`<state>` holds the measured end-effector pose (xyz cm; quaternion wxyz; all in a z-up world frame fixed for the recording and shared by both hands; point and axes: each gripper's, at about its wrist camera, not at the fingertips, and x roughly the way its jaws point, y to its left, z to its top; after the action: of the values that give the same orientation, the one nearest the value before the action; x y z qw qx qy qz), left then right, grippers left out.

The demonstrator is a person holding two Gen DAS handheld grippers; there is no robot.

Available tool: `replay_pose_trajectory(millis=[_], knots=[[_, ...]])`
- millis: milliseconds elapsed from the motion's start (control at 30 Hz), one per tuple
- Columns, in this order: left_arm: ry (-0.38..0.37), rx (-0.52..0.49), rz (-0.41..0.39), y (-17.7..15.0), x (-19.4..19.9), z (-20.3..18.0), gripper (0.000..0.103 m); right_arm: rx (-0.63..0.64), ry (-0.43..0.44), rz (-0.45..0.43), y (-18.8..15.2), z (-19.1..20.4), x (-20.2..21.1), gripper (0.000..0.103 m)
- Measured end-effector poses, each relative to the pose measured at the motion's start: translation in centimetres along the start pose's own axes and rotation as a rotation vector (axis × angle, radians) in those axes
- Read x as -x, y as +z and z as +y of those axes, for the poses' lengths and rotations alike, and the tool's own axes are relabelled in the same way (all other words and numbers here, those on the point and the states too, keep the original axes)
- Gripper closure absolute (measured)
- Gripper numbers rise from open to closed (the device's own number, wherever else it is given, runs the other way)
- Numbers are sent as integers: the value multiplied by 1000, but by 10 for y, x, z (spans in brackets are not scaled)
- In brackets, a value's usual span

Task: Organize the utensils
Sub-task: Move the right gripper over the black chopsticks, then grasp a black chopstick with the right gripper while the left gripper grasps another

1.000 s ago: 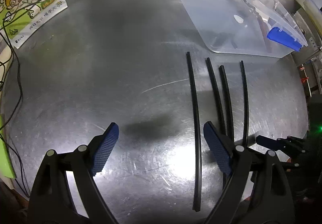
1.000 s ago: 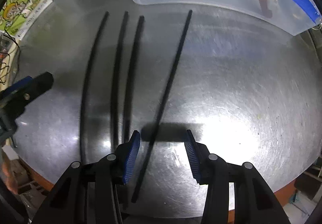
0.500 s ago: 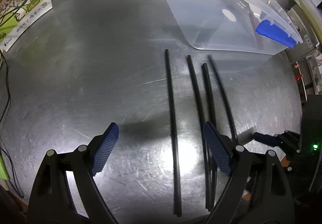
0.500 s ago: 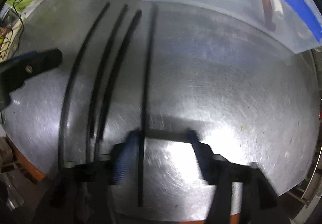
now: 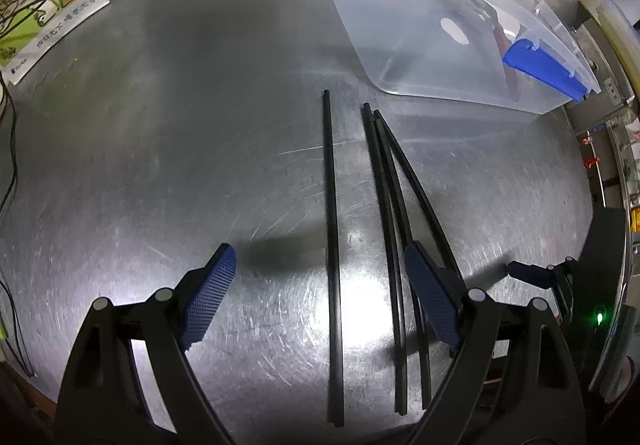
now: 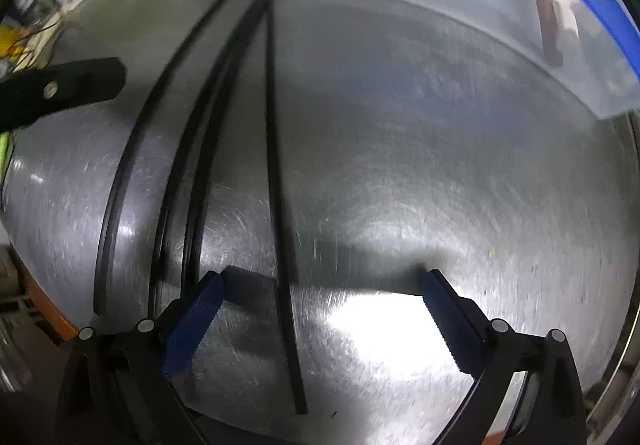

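Note:
Several long black chopsticks lie on the steel table. In the left wrist view one chopstick lies apart between my open left gripper's fingers, and three others fan out by the right finger. In the right wrist view my right gripper is open and empty, low over the table, with the rightmost chopstick lying between its fingers; the other chopsticks are to its left. The left gripper's tip shows at the left edge.
A clear plastic storage box with blue latches stands at the back right, something reddish inside. A green printed sheet and cables lie at the back left. The table's front edge is close behind the chopsticks' near ends.
The right gripper swung the rightmost chopstick's far end left, against the neighbouring pair's tips, then opened wide. The left gripper shifted right, so one chopstick now lies between its fingers.

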<state>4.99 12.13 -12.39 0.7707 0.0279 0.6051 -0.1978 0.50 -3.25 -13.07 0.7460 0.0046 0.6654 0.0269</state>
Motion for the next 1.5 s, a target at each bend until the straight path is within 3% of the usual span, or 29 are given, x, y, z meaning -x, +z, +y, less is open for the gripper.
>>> replay_pose_trajectory(millis=[233,1100,1200,1267,1333,1500], knots=[[1,22,3,-6,2,4,21,9,0,40,0,-1,-2,4],[-16,74,18,-15,-3,8,21,61,-5,35,-2,7,0,7],[-28,85,18,-15,-3,9,21,124,3,19,-6,17,9,36],[-41,98,19,-14,-3,10,21,158,9,13,-6,23,16,84],[-64,112,20,-14,-3,11,21,165,18,26,-6,24,17,94],[-150,137,16,-11,-1,8,21,136,113,59,-10,14,18,96]])
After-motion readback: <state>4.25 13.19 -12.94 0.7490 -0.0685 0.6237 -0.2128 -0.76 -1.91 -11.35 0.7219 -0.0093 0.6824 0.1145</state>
